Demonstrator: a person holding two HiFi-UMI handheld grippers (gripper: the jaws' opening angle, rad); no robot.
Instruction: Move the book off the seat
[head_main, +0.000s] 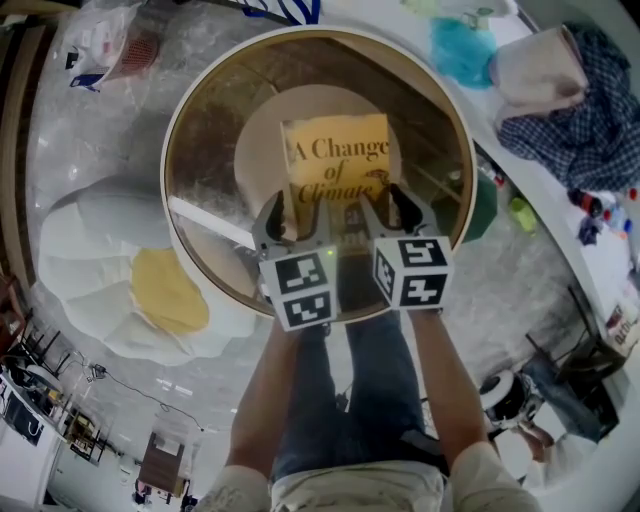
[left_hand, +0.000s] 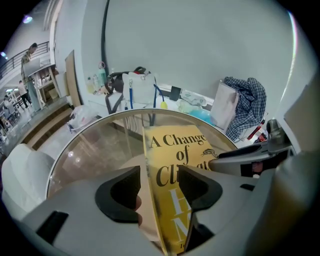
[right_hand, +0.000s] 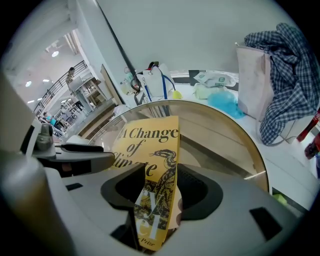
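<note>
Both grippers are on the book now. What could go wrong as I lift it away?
1. The left gripper and right gripper pinch the book only at its near edge. The far end is ungripped and may sag or slip.
2. Moving them unevenly could twist the cover, which already looks bent in the right gripper view.
3. The glass top lies below, so a drop would hit it.

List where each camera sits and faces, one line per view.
Head view: on the person's head, facing steeply down at the book; forearms, jeans, left gripper, right gripper show.
Left gripper view: on the left gripper, facing along its jaws, shut on the book's left edge.
Right gripper view: on the right gripper, likewise, on the right edge.
Both share book, checked shirt.
</note>
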